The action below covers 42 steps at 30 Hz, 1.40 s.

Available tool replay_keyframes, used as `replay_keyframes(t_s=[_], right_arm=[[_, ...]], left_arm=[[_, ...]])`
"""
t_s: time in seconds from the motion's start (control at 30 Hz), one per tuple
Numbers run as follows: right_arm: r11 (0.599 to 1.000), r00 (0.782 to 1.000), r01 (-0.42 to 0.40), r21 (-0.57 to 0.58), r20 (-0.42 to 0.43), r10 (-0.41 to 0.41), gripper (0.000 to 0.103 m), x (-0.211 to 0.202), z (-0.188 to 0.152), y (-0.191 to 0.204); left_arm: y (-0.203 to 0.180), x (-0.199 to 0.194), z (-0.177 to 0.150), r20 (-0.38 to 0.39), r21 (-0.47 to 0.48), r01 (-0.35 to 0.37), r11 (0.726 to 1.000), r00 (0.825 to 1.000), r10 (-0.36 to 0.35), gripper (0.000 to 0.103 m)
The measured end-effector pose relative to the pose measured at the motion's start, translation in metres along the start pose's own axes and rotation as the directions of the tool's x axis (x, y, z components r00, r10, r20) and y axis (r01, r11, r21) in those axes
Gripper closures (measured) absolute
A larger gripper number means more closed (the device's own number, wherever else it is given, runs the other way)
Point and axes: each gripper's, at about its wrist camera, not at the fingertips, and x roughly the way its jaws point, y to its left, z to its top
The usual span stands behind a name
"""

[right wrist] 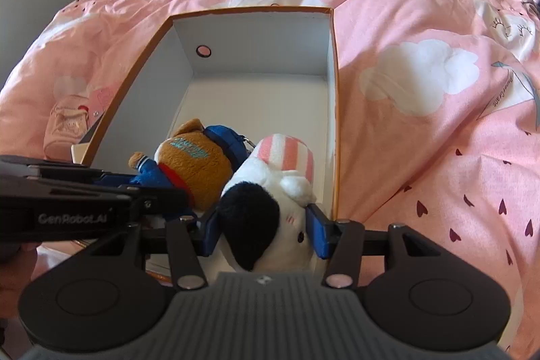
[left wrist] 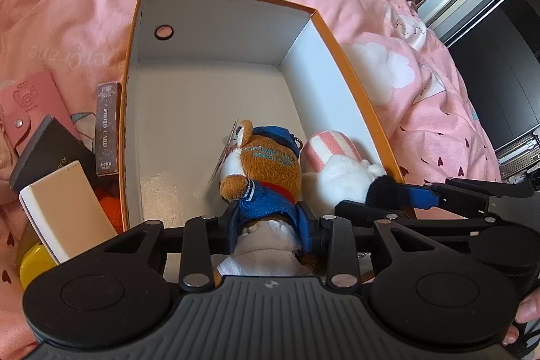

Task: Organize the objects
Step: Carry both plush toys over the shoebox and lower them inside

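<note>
Left wrist | left tool (left wrist: 269,218) pinches bear plush (left wrist: 261,171) | right tool (right wrist: 266,233) pinches white plush (right wrist: 270,201) | both in box (left wrist: 216,32)

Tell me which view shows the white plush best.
The right wrist view: the white plush fills the centre, showing its black ear, face and striped hat, gripped by the right tool. The left wrist view shows it only partly, beside the bear.

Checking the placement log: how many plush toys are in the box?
2. The brown plush lies in the box near its front, held by the left gripper; the white plush lies beside it against the right wall, held by the right gripper. None seem hidden.
</note>
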Motion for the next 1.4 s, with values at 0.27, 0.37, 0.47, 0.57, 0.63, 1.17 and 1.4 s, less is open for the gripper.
replay_keyframes(t_s=[0.27,0.37,0.47,0.57,0.63,1.17,1.4], right_arm=[[0.988,0.994,0.024,-0.155,-0.104,-0.041,0.047,0.012,0.005,0.014],[0.986,0.989,0.021,-0.164,-0.144,-0.045,0.047,0.019,0.006,0.014],[0.981,0.987,0.020,-0.191,-0.154,-0.050,0.047,0.020,0.006,0.017],[0.980,0.986,0.012,-0.196,-0.160,-0.044,0.046,0.018,0.006,0.017],[0.980,0.986,0.005,-0.199,-0.162,-0.038,0.046,0.016,0.006,0.017],[0.955,0.988,-0.019,-0.297,-0.150,-0.026,0.071,0.007,0.014,0.017],[0.915,0.981,-0.038,-0.402,-0.188,-0.042,0.071,0.023,0.015,0.025]], left_arm=[[0.006,0.017,0.004,-0.106,-0.080,0.019,0.997,0.994,-0.028,0.063],[0.011,0.023,0.005,-0.136,-0.111,0.021,0.994,0.990,-0.036,0.062],[0.013,0.025,0.005,-0.147,-0.119,0.030,0.992,0.988,-0.048,0.061],[0.015,0.028,0.006,-0.156,-0.127,0.051,0.991,0.985,-0.071,0.059],[0.016,0.029,0.007,-0.158,-0.126,0.059,0.990,0.984,-0.078,0.059],[0.018,0.015,0.010,-0.189,-0.045,0.096,0.994,0.977,-0.103,0.066],[0.004,0.028,0.000,-0.193,0.081,0.017,0.997,0.981,-0.001,0.070]])
